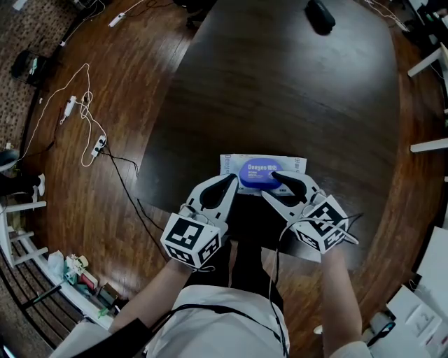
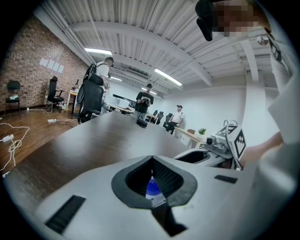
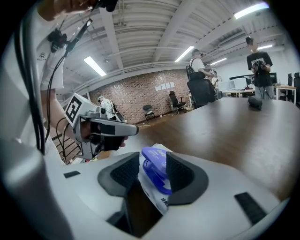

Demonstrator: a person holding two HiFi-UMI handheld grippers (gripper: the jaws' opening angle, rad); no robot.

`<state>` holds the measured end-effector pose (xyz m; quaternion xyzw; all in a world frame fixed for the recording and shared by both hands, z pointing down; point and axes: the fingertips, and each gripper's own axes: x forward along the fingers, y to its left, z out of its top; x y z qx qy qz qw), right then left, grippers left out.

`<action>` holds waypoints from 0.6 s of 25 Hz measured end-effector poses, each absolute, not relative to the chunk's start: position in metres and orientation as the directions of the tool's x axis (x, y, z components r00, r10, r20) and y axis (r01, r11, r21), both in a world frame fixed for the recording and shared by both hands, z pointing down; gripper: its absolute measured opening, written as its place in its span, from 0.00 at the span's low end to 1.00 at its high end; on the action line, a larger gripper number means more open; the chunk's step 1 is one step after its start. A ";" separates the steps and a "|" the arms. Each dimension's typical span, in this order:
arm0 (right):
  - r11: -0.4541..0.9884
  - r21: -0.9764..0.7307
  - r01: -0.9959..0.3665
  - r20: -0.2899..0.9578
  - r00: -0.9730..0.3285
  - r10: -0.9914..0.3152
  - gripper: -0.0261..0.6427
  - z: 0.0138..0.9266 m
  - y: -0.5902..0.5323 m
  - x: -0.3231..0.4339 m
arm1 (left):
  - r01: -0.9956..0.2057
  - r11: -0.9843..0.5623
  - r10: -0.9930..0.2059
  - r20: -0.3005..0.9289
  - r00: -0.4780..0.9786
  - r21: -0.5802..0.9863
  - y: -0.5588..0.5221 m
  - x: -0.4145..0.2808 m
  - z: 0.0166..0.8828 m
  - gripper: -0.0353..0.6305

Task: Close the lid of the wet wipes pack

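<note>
A white wet wipes pack with a round blue lid lies near the front edge of the dark table. My left gripper is at the lid's near-left edge, its tips meeting; through its hollow the lid shows below. My right gripper reaches over the lid's near-right edge. In the right gripper view its jaws stand a little apart, with the lid in the gap, looking slightly raised off the pack. The left gripper shows beside it.
A black object lies at the table's far end. White cables and a power strip trail over the wooden floor at the left. People and office chairs are beyond the table's far side. The pack sits close to the table's near edge.
</note>
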<state>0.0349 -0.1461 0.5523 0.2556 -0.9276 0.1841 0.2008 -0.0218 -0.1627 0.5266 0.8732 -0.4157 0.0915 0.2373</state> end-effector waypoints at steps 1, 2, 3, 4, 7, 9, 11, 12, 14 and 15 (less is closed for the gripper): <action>0.804 -0.241 -0.544 0.471 -0.789 -0.394 0.28 0.554 -0.145 0.034 | -0.770 -0.541 -0.683 0.357 0.637 0.339 -0.163 -0.022 0.527 0.06; 0.806 -0.241 -0.540 0.475 -0.790 -0.387 0.28 0.555 -0.144 0.033 | -0.770 -0.541 -0.683 0.357 0.637 0.339 -0.163 -0.022 0.527 0.06; 0.808 -0.242 -0.537 0.479 -0.791 -0.382 0.28 0.557 -0.143 0.031 | -0.770 -0.539 -0.684 0.357 0.636 0.340 -0.163 -0.022 0.527 0.06; 0.811 -0.243 -0.533 0.481 -0.792 -0.377 0.28 0.558 -0.142 0.030 | -0.771 -0.538 -0.685 0.357 0.635 0.340 -0.163 -0.023 0.528 0.06; 0.813 -0.250 -0.525 0.489 -0.794 -0.362 0.28 0.562 -0.142 0.026 | -0.773 -0.534 -0.686 0.359 0.633 0.342 -0.166 -0.025 0.529 0.06; 0.816 -0.255 -0.518 0.500 -0.793 -0.347 0.28 0.565 -0.141 0.024 | -0.773 -0.534 -0.686 0.359 0.633 0.342 -0.168 -0.025 0.529 0.06; 0.821 -0.255 -0.511 0.513 -0.791 -0.333 0.28 0.568 -0.138 0.023 | -0.773 -0.534 -0.686 0.358 0.633 0.343 -0.168 -0.025 0.529 0.06; 0.822 -0.255 -0.509 0.518 -0.790 -0.328 0.28 0.570 -0.137 0.022 | -0.772 -0.534 -0.685 0.358 0.634 0.344 -0.169 -0.025 0.529 0.06; 0.824 -0.254 -0.507 0.526 -0.787 -0.322 0.28 0.572 -0.137 0.022 | -0.771 -0.535 -0.684 0.359 0.635 0.345 -0.169 -0.025 0.530 0.06; 0.824 -0.254 -0.506 0.529 -0.786 -0.320 0.28 0.573 -0.137 0.021 | -0.771 -0.536 -0.683 0.359 0.636 0.345 -0.170 -0.025 0.531 0.06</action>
